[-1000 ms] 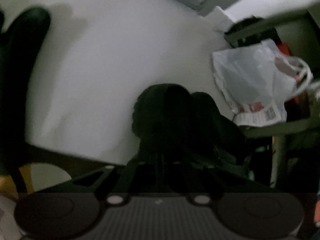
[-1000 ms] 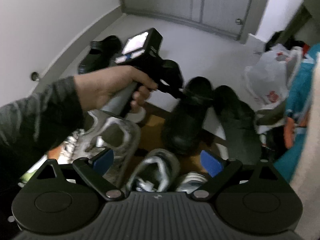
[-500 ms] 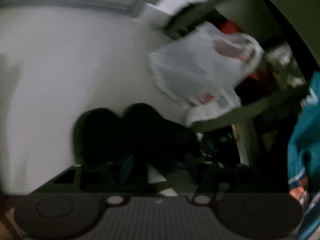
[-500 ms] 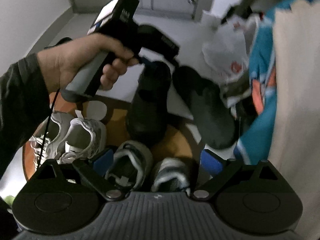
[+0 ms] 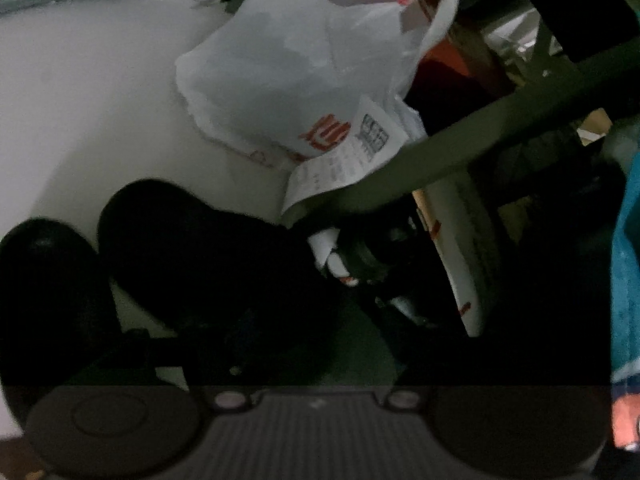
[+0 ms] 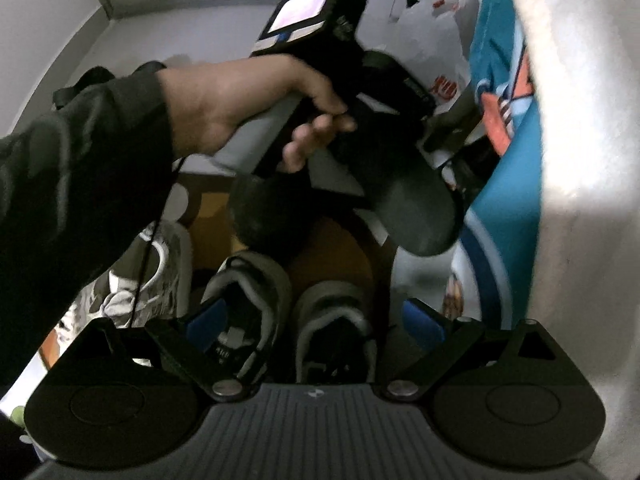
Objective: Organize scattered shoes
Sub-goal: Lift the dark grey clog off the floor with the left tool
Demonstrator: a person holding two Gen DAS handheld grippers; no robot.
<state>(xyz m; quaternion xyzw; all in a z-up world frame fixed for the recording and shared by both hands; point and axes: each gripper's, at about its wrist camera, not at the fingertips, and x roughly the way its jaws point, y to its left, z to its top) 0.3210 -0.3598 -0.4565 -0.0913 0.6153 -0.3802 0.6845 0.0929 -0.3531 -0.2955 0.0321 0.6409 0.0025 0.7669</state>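
Observation:
Two black shoes lie side by side on the pale floor, one (image 5: 48, 280) at the left edge and one (image 5: 200, 252) next to it. My left gripper (image 5: 264, 332) hovers over the second shoe, its fingers in deep shadow and spread wide, so it looks open. From the right wrist view a hand (image 6: 248, 108) holds that gripper above the two black shoes (image 6: 264, 216) (image 6: 416, 208). My right gripper (image 6: 314, 322) is open, blue pads apart, above a pair of grey sneakers (image 6: 248, 308) on a brown mat (image 6: 332, 248).
A white plastic bag (image 5: 304, 72) with a receipt lies just beyond the black shoes, under a green rack bar (image 5: 460, 148). Teal cloth (image 6: 504, 80) and a pale towel (image 6: 580, 120) hang close on the right. White-grey sneakers (image 6: 160, 272) sit left; another black shoe (image 6: 92, 80) lies by the wall.
My left gripper let go of the left black shoe and swung right, over the second one and toward the bag. The right gripper drifted right, closer to the hanging cloth.

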